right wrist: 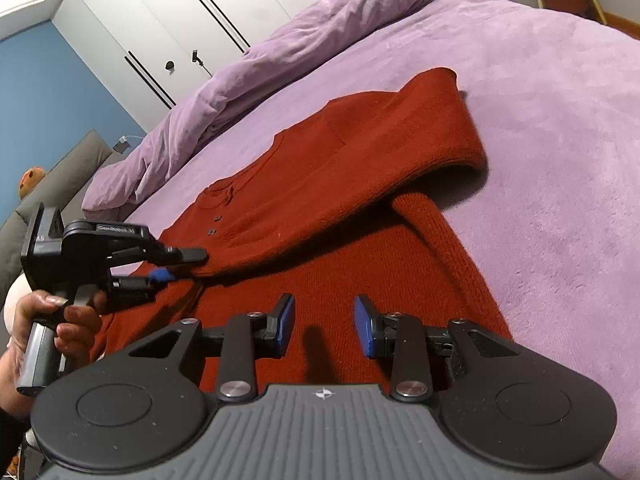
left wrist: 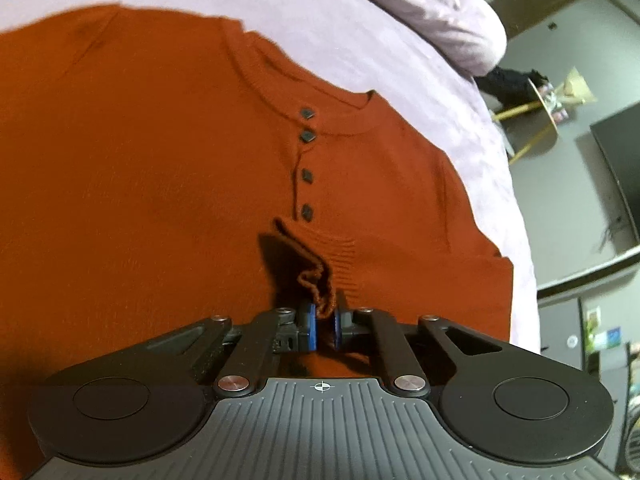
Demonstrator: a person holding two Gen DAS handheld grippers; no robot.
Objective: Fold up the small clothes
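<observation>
Left tongs (left wrist: 324,322) pinch sweater cuff (left wrist: 316,280) on purple bedspread (right wrist: 560,160).

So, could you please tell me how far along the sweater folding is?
Done: one sleeve lies folded across the sweater. In hand: the left gripper pinches a ribbed cuff over the chest; the right gripper hovers open. Left: folding the body.

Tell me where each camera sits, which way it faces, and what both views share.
Left wrist: on the left gripper, low over the sweater, facing its button placket; its pads pinch a ribbed cuff.
Right wrist: on the right gripper, open above the sweater, facing across the purple bed toward the wardrobe; the person's left hand shows.
Shared: sweater, bed, left gripper.
</observation>
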